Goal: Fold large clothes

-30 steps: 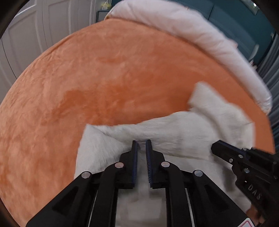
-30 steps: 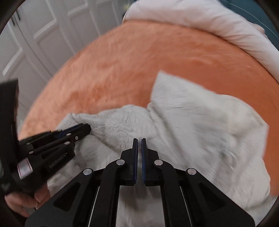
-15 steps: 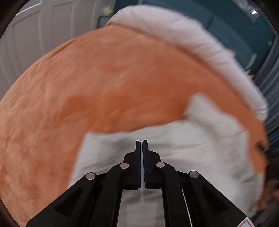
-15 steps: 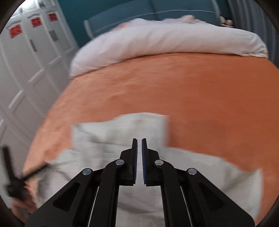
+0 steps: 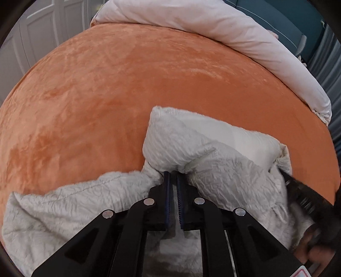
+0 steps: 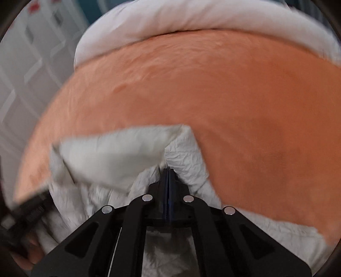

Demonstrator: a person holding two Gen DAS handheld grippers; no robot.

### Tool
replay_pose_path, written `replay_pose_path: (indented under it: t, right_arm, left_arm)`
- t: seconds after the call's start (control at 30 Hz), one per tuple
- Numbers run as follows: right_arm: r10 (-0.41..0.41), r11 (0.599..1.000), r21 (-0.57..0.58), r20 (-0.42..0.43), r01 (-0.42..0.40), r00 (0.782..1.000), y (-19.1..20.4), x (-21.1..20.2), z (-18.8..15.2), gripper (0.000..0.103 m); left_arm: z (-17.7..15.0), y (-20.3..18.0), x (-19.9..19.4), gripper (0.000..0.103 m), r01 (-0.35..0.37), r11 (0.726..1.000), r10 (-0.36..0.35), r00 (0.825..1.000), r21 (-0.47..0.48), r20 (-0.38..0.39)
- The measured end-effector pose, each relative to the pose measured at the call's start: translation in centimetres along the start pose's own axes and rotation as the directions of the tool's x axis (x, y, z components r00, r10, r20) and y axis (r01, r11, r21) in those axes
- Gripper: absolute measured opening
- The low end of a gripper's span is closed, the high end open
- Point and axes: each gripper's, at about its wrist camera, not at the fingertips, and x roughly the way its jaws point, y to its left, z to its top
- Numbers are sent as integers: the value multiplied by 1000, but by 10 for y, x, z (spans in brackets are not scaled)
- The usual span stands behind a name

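A white fleecy garment lies bunched at the near edge of an orange bed cover. My left gripper is shut on a fold of the garment, with cloth pinched between its blue pads. My right gripper is shut on another fold of the same garment and lifts it into a peak. The right gripper also shows at the right edge of the left wrist view. The left gripper shows blurred at the lower left of the right wrist view.
A rolled white duvet lies along the far side of the bed. White panelled wardrobe doors stand to the left. A teal wall is behind the bed. Bare orange cover stretches beyond the garment.
Both grippers have gathered the garment and pulled it up into folds. The right wrist view has swung and is blurred. The cloth now bunches higher around both sets of fingers.
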Motion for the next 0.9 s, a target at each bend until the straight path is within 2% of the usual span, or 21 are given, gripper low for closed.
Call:
replay_pose_path:
  t: [0.03,0.1,0.13,0.2,0.23,0.33,0.37,0.43,0.47,0.53,0.6,0.67,0.73,0.8,0.83,0.9]
  right_arm:
    - [36,998,46,12,-37,999,-9,-3,3,0]
    - [45,995,83,70,-51,997,-17,-21,1,0]
    - [42,994,95,136,-55,990,-20,-43,-3,0]
    - [29,994,98,216,-51,976,-26,-83,-17,3]
    - [14,996,85,225,-34,974,-29,-100,-27,3]
    - [-70,997,45,174,63,982,-41,-113,-48,3]
    - [-113,993,31,129,110,985,-51,-108,-56,3]
    - [-195,981,31,47,194,980,-71,-87,-66,0]
    - [-206,978,35,44,204,978,-80,-83,-68,0]
    - [-202,977,86,67,196,977,-97,-83,-71,0]
    - [-205,964,194,91,184,975,-109,-92,-71,0]
    - [-205,960,218,121,176,971,-106,-109,-76,4]
    - [-138,979,171,154,111,978,-94,-128,-86,4]
    - [-103,991,99,157,89,982,-80,-136,-97,4]
    - [-101,994,63,143,93,985,-75,-133,-99,4]
    - [-156,988,-2,74,157,985,-76,-112,-111,0]
  left_arm:
    - [0,-1,1,9,-2,1000,2,1000,3,4]
    - [-3,0,3,9,1,1000,-1,1000,4,25]
    - [-3,1,3,9,8,1000,-8,999,1,33]
    - [-6,10,-1,10,54,998,-52,997,-28,48]
    - [-4,14,-2,10,74,996,-72,996,-44,51]
    - [-9,22,-23,9,96,991,-91,994,-92,60]
    - [-15,23,-38,11,109,989,-102,992,-95,80]
    - [-28,21,-59,22,110,991,-101,989,-81,110]
    - [-37,20,-65,32,87,994,-78,990,-69,115]
    - [-52,19,-64,34,29,999,-26,995,-24,97]
    - [-58,20,-59,35,-1,1000,-1,996,20,93]
    - [-61,21,-66,34,-23,999,20,995,29,98]
    - [-64,22,-83,33,-10,1000,8,993,15,120]
    - [-74,20,-104,36,47,999,-49,987,14,154]
    - [-83,16,-111,38,52,998,-57,985,32,163]
    - [-99,12,-106,42,29,998,-38,989,63,143]
